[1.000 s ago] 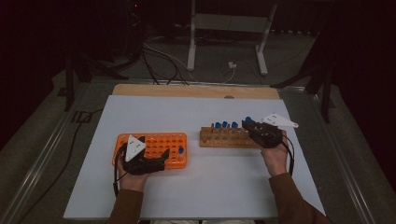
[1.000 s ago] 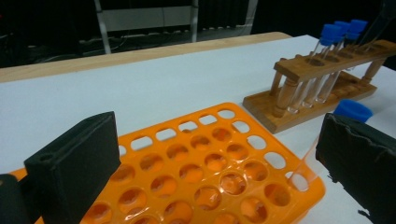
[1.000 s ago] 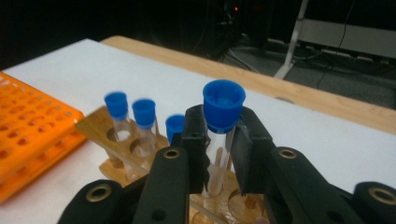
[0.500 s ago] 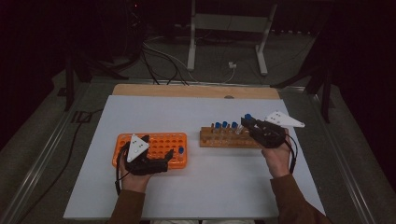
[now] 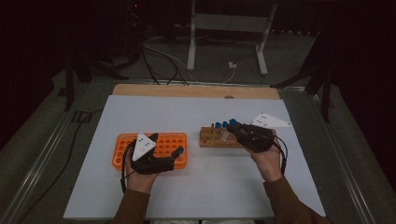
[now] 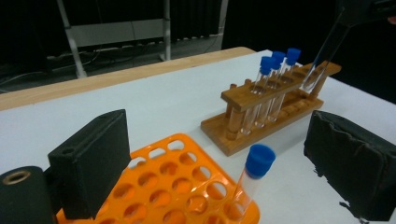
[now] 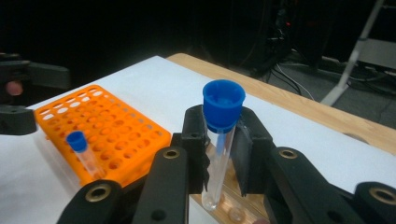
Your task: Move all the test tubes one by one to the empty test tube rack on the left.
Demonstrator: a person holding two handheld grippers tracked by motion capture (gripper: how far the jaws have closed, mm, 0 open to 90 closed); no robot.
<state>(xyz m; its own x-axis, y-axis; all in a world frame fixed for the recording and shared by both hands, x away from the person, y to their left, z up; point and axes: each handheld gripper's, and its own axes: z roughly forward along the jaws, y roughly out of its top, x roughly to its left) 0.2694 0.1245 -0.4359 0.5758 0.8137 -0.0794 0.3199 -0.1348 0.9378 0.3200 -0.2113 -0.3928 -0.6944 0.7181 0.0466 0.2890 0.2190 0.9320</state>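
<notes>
An orange rack [image 5: 164, 139] lies at the left of the white table, with one blue-capped tube [image 6: 250, 182] leaning in a corner hole. My left gripper [image 5: 173, 157] is open around that tube. Its pads [image 6: 88, 168] stand well clear of the tube on both sides, though the jaws have just been closing a little. A wooden rack [image 5: 211, 139] at the right holds three blue-capped tubes [image 6: 275, 70]. My right gripper [image 7: 219, 140] is shut on another blue-capped tube [image 7: 223, 102], held upright with its bottom end just over the wooden rack [image 7: 233, 212].
The white table top [image 5: 205, 186] ends in a wooden strip [image 5: 196, 91] at the far side. Beyond it are a metal stand [image 5: 224, 28] and cables on a dark floor. A cable trails from each gripper toward the person's sleeves.
The right gripper has risen and drifted slightly right, with the tube in it lifted from the wooden rack. The left hand has edged up a little over the orange rack.
</notes>
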